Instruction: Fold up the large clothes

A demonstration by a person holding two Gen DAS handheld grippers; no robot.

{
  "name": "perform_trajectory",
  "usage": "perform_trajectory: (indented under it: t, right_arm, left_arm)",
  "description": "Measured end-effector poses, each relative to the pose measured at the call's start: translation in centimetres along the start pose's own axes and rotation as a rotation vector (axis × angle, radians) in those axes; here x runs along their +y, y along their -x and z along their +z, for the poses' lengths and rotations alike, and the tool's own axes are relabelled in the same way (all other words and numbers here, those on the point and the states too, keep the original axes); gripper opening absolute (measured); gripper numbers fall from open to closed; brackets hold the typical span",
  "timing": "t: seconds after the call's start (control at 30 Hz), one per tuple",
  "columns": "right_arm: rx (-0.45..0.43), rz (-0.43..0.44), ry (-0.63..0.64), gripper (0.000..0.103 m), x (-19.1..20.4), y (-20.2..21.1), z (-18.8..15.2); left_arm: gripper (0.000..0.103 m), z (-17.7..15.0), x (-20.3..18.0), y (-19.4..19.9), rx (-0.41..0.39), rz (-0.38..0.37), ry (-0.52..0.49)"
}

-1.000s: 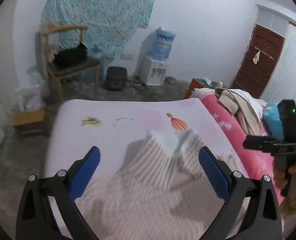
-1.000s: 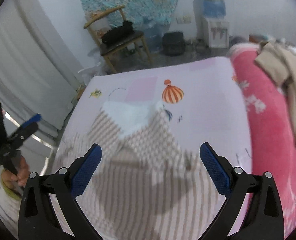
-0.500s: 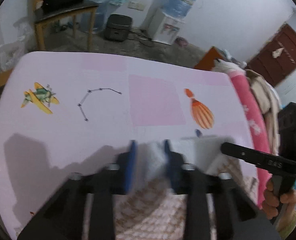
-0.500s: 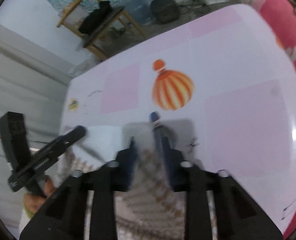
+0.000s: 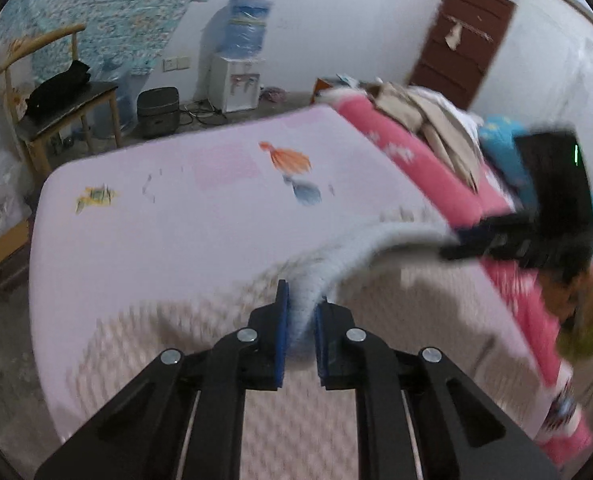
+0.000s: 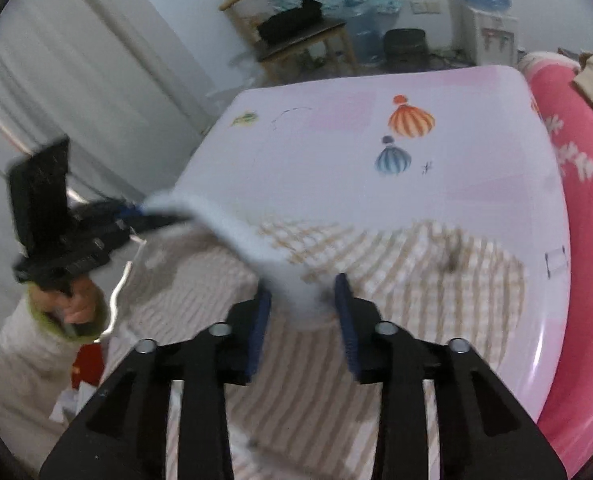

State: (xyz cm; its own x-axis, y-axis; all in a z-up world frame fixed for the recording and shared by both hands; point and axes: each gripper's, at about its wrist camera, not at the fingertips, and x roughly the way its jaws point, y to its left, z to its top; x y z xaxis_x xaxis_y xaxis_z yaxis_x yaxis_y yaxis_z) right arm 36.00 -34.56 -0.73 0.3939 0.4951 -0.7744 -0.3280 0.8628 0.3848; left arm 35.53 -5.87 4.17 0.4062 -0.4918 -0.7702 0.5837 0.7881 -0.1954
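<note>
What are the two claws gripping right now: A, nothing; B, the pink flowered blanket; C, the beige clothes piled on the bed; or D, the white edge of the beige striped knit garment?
D: the left claw and right claw are each shut on the white edge of the beige striped knit garment, lifted off the pale pink printed sheet.

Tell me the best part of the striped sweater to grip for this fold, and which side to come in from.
Grip the white ribbed hem of the striped sweater at its two ends, coming in from the near side with the fingers level along the bed. That edge is thick, straight and free to lift. The left gripper and right gripper are each shut on it there, and it hangs raised between them.
</note>
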Motion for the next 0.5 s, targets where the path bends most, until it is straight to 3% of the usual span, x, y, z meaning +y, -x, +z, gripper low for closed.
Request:
perform_trajectory:
  t: [0.17,0.27,0.3,0.4,0.5]
  right_arm:
    - [-0.134,0.142,-0.036,0.040,1.0,2.4,2.5]
    - [-0.050,0.146,-0.077,0.031,1.1,-1.8,2.7]
    - [0.013,0.143,-0.086,0.025,1.2,-4.0,2.0]
    - [0.127,0.088,-0.060,0.024,2.0,-8.4,-1.3]
    - [0.092,0.053,0.000,0.024,2.5,-8.8,-3.2]
  left_arm:
    - [0.014,-3.5,-0.8,-0.8,0.036,0.036,-0.026]
    - [0.015,-4.2,-0.5,-0.7,0.019,0.038,-0.001]
    - [0.015,-4.4,-0.4,-0.5,0.015,0.034,0.008]
    - [0.017,-5.4,-0.2,0.8,0.011,0.010,0.017]
    - [0.017,-6.3,0.1,2.4,-0.008,-0.038,0.021]
